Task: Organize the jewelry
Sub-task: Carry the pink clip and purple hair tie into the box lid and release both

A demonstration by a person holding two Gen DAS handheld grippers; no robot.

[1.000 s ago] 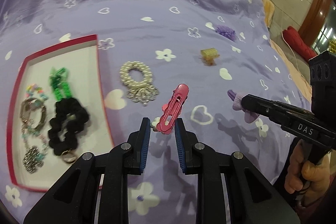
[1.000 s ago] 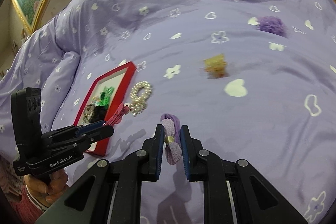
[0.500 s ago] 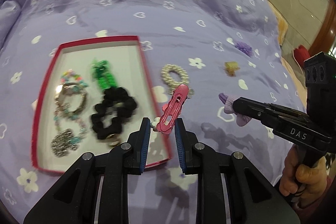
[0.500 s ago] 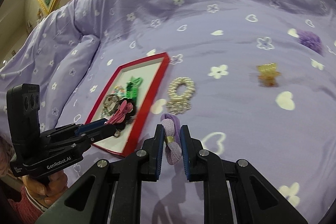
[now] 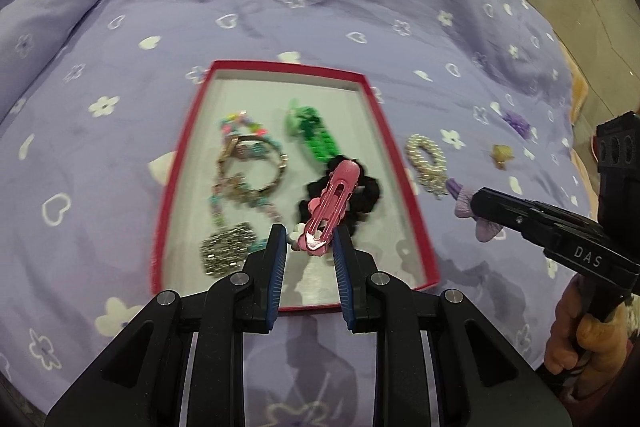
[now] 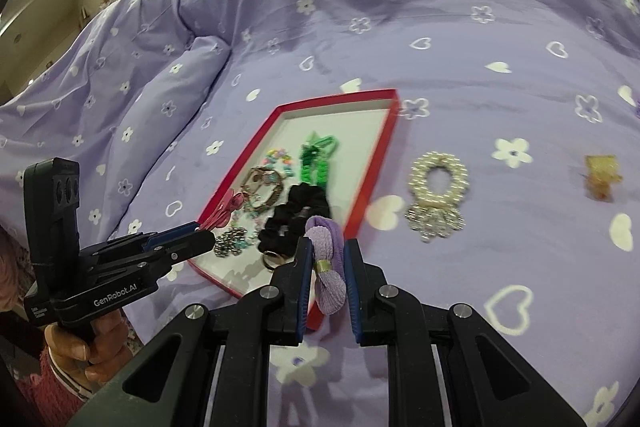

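My left gripper (image 5: 308,247) is shut on a pink hair clip (image 5: 330,205) and hovers over the near part of the red-rimmed white tray (image 5: 384,147). In the tray lie a black scrunchie (image 5: 360,195), a green hair tie (image 5: 316,135), beaded bracelets (image 5: 248,163) and a silver charm (image 5: 228,251). My right gripper (image 6: 325,267) is shut on a lilac hair tie (image 6: 330,259) above the tray's near right rim (image 6: 376,171). In the right wrist view the left gripper (image 6: 200,231) shows at the left with the pink clip (image 6: 226,207).
On the purple flowered bedspread (image 6: 440,27), right of the tray, lie a pearl hair ring (image 6: 438,183), a small amber claw clip (image 6: 602,177) and a purple scrunchie (image 5: 516,123). A pillow (image 6: 120,107) bulges at the left. A hand (image 5: 580,339) holds the right gripper's handle.
Both grippers have swept left across the bed with their items. The pink clip went from the bedspread right of the tray to above the tray; the lilac tie reached the tray's right rim.
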